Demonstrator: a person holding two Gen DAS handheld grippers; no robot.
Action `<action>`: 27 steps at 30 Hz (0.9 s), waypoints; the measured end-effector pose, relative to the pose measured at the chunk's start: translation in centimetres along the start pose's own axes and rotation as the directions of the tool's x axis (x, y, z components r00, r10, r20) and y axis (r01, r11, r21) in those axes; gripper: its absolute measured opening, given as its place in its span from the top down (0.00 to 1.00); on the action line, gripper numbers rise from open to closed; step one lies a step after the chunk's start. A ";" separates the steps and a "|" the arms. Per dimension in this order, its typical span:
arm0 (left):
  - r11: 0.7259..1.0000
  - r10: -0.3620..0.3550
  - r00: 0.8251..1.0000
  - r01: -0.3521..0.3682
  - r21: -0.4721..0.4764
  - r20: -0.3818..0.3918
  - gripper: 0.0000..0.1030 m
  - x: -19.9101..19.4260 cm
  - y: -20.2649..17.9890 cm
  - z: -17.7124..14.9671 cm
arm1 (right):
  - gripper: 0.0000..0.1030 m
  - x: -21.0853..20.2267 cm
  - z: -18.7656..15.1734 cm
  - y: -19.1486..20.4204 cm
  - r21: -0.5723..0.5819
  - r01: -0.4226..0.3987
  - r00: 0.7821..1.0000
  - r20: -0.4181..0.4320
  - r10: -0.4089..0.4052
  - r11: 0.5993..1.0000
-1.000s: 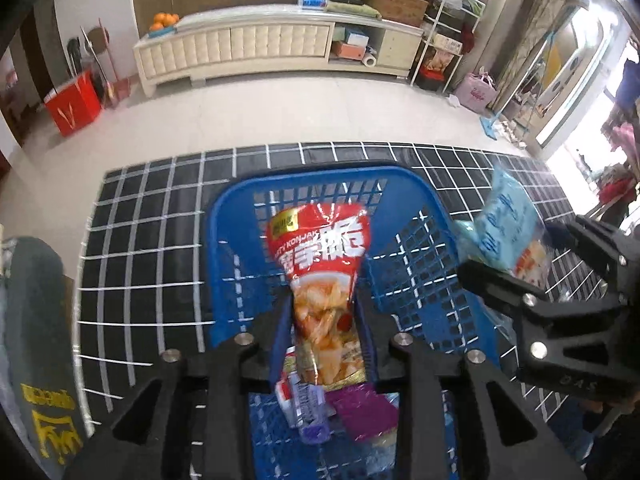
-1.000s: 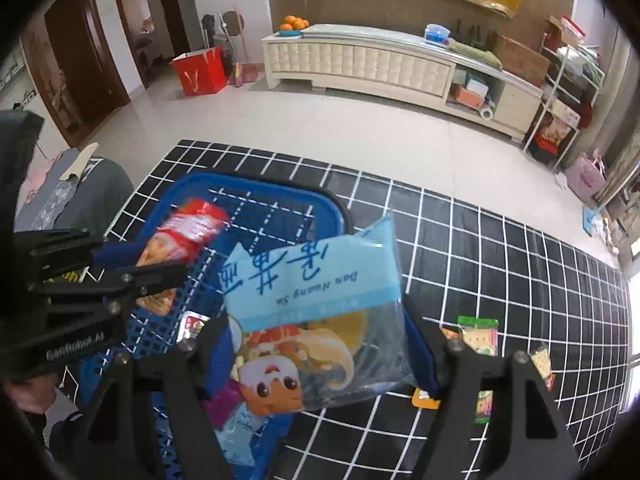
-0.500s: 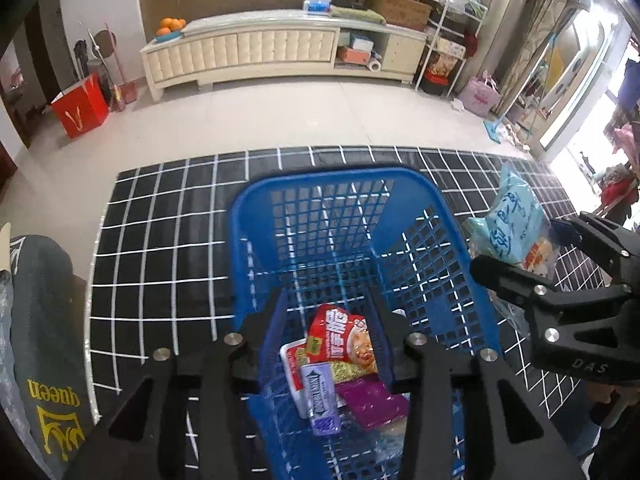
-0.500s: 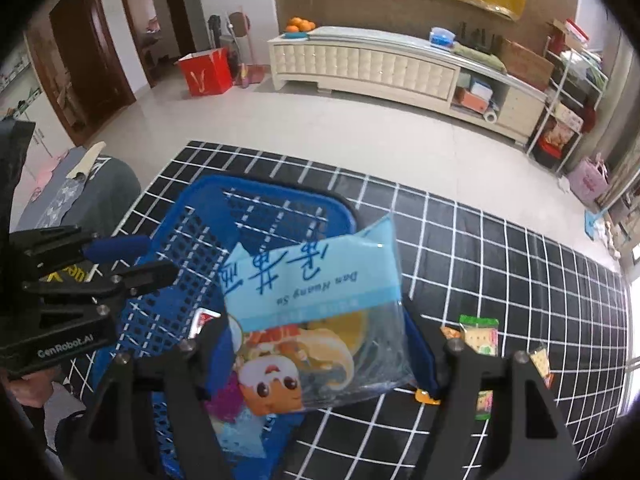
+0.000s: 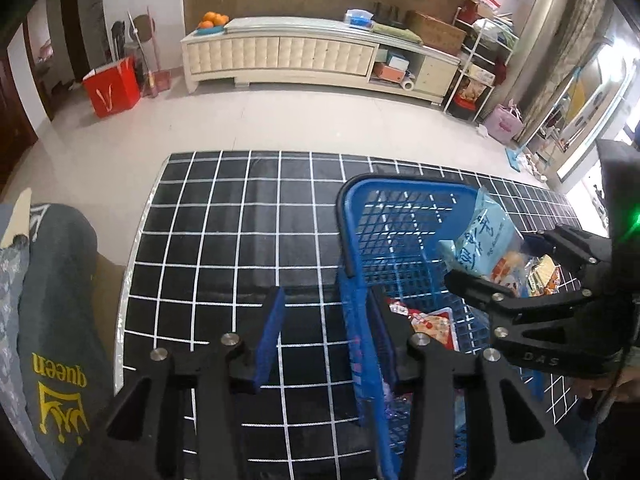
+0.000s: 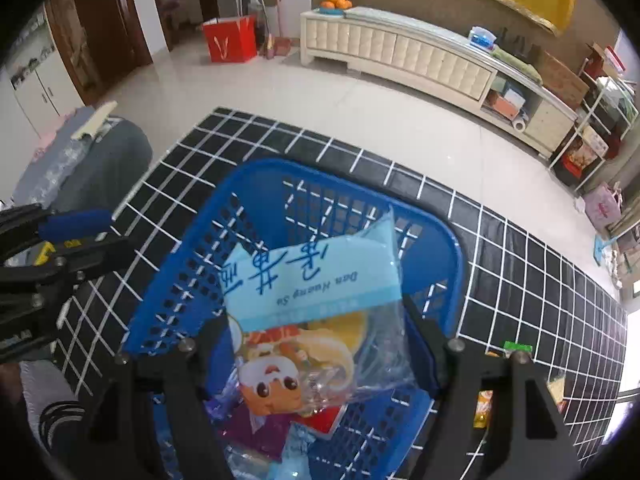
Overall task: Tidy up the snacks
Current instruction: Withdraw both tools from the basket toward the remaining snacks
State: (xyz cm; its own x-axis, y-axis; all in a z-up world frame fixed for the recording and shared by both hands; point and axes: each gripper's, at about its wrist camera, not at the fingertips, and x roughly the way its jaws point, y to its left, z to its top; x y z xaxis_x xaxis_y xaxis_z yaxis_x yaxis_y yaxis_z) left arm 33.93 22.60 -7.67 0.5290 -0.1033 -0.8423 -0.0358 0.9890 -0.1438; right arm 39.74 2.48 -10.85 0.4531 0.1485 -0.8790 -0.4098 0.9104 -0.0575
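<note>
A blue mesh basket [image 5: 352, 236] [image 6: 192, 280] stands on the black grid mat and holds several snack packets, among them a red one [image 5: 424, 320] and a purple one [image 6: 256, 432]. My right gripper [image 6: 324, 344] [image 5: 492, 264] is shut on a light-blue and clear snack bag [image 6: 316, 304] [image 5: 480, 244] and holds it over the basket. My left gripper [image 5: 324, 312] [image 6: 80, 224] is open and empty, straddling the basket's left wall.
The black grid mat [image 5: 240, 224] covers the floor. More snack packets [image 6: 516, 348] lie on the mat right of the basket. A person's leg in grey trousers [image 5: 56, 320] is at the left. A white cabinet [image 5: 288, 56] and a red bag [image 5: 112, 88] stand far behind.
My left gripper let go of the red snack packet, which dropped into the basket, then moved left to the basket's wall. My right gripper carried the light-blue bag from beside the basket to over it.
</note>
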 end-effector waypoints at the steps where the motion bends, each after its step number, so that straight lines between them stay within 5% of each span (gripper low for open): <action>1: 1.000 0.000 1.000 0.000 -0.003 -0.004 0.61 0.4 0.2 0.0 | 0.26 0.5 0.1 0.0 -0.003 0.006 1.000 -0.010 -0.006 1.000; 15: 0.999 -0.017 0.999 0.016 -0.035 -0.036 0.61 2.5 1.8 -0.4 | 0.20 3.2 0.4 -0.1 0.011 0.012 0.997 -0.080 -0.011 1.000; 27: 1.000 0.004 1.000 -0.004 -0.010 0.012 0.61 -3.1 0.0 -1.6 | 0.13 -4.3 -1.0 0.9 -0.035 0.040 0.999 0.027 -0.039 0.999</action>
State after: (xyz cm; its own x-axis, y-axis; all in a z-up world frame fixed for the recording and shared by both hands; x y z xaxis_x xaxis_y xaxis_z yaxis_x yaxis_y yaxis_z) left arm 30.97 22.70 -5.89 0.5394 -0.0976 -0.8364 -0.0470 0.9882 -0.1456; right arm 36.63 2.29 -7.56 0.4894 0.1234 -0.8633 -0.4188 0.9016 -0.1085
